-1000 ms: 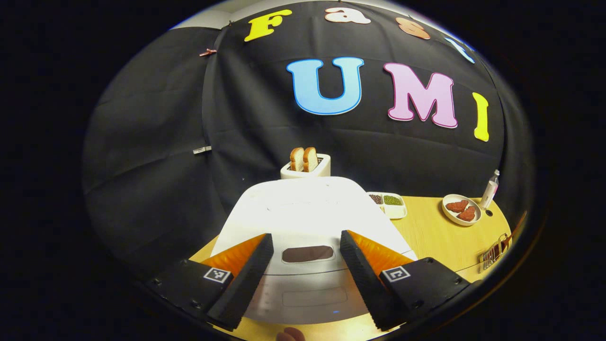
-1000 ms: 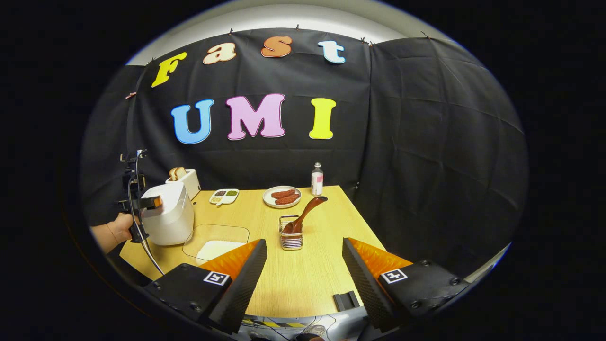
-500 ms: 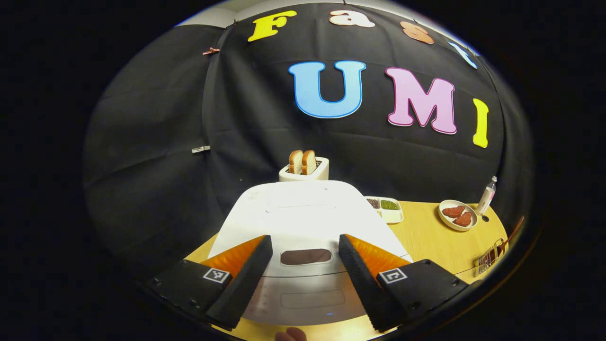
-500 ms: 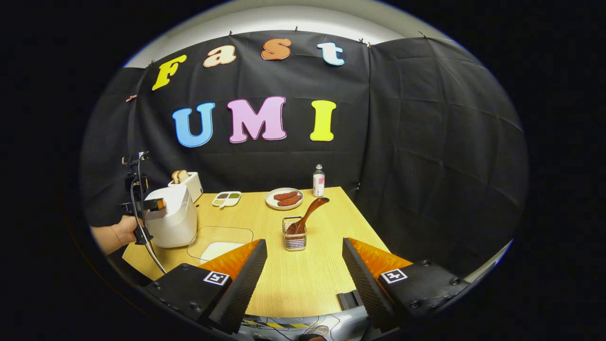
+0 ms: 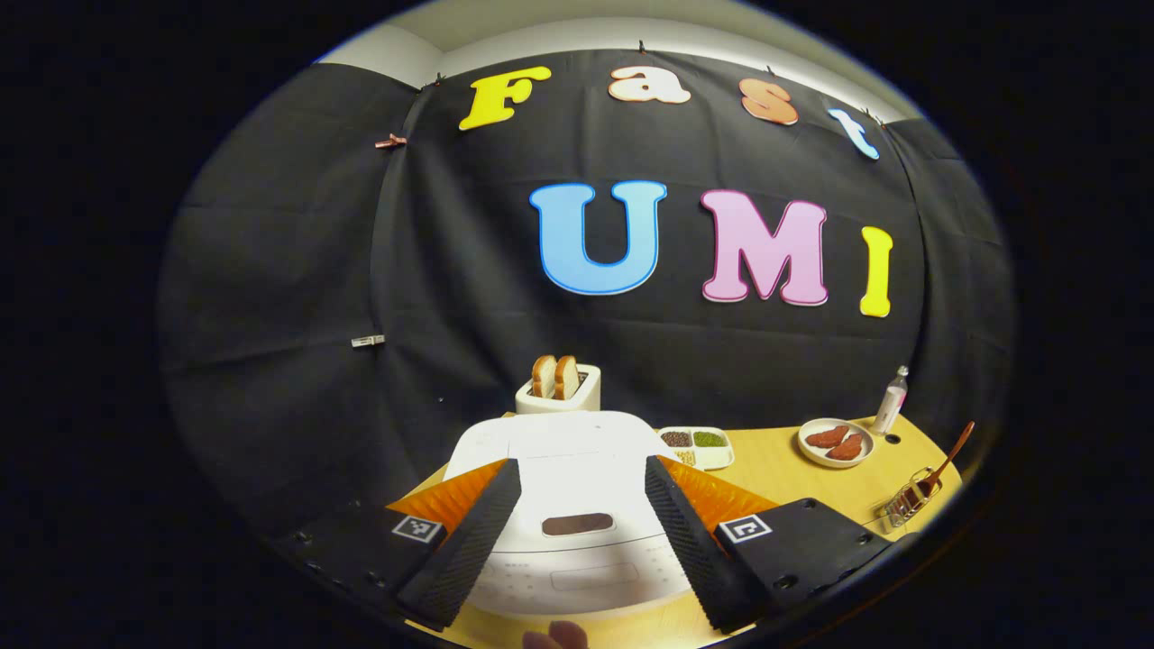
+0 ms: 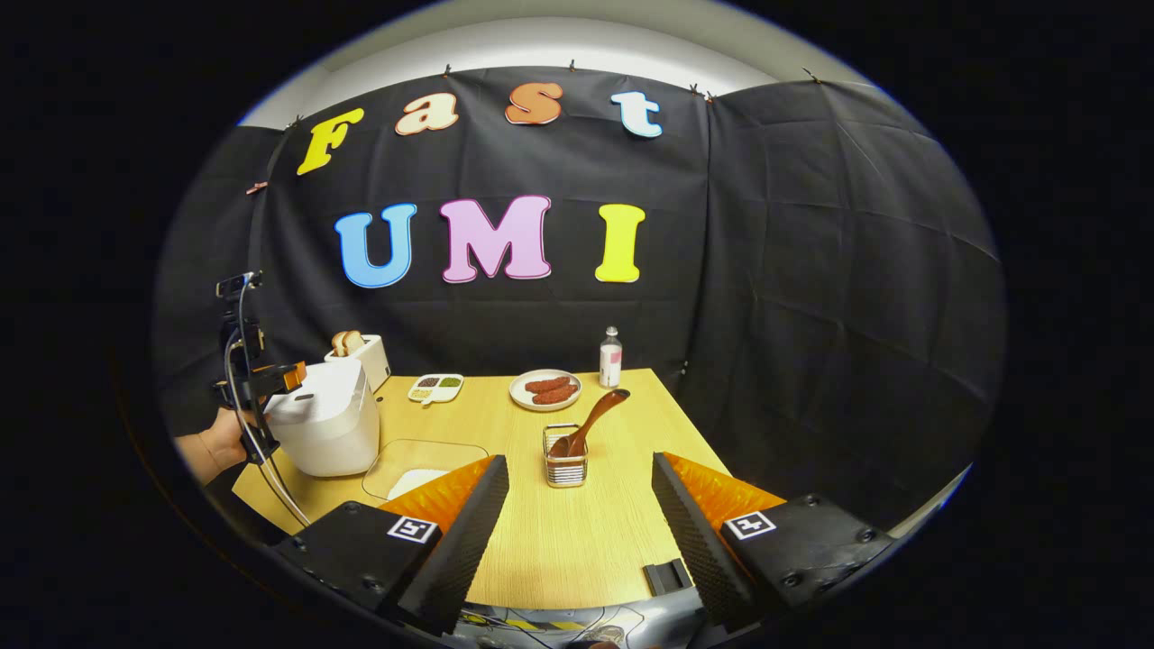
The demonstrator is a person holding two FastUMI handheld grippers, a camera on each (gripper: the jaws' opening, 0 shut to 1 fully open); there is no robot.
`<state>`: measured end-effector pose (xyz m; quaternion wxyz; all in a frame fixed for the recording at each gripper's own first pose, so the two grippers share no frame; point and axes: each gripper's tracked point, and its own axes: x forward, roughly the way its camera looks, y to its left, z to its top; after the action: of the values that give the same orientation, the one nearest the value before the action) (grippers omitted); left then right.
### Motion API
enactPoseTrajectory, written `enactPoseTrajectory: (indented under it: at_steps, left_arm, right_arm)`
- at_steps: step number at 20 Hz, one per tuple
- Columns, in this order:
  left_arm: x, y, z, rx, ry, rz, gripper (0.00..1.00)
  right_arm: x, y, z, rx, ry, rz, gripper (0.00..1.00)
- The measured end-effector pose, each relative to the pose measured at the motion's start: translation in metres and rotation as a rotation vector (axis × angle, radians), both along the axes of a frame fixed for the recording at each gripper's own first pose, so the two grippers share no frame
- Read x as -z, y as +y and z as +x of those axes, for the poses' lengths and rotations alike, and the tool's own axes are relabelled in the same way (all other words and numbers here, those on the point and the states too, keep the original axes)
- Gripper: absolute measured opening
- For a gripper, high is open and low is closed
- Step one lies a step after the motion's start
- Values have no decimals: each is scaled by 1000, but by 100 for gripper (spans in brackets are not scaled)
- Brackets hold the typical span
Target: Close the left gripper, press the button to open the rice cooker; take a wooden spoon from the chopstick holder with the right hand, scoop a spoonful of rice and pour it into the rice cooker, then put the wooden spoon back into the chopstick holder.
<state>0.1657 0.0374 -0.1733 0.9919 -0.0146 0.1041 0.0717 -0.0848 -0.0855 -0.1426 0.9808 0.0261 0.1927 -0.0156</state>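
Your left gripper has pulled back from the cooker since a second ago; its jaws gape, straddling the dark button at 6 o'clock; the lid lies shut. Press with jaws this wide and both fingers may pass beside the button. Your right gripper is also spread, empty; the spoon leans in the holder at 12 o'clock and could tip it if dragged sideways.

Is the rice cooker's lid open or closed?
Closed. The rice cooker has its white lid lying flat on the body in both gripper views, and no inside pot shows.
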Motion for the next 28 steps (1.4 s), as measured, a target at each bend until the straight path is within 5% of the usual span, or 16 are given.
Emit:
enactPoseTrajectory:
  at_steps: [13, 28]
  left_arm:
    - [-96, 2, -127, 138, -116, -37, 96]
    - [-121, 9, -204, 203, -131, -25, 95]
  right_arm:
    - [-67, 54, 32, -114, -163, -62, 99]
    - [-104, 79, 34, -107, -267, -71, 98]
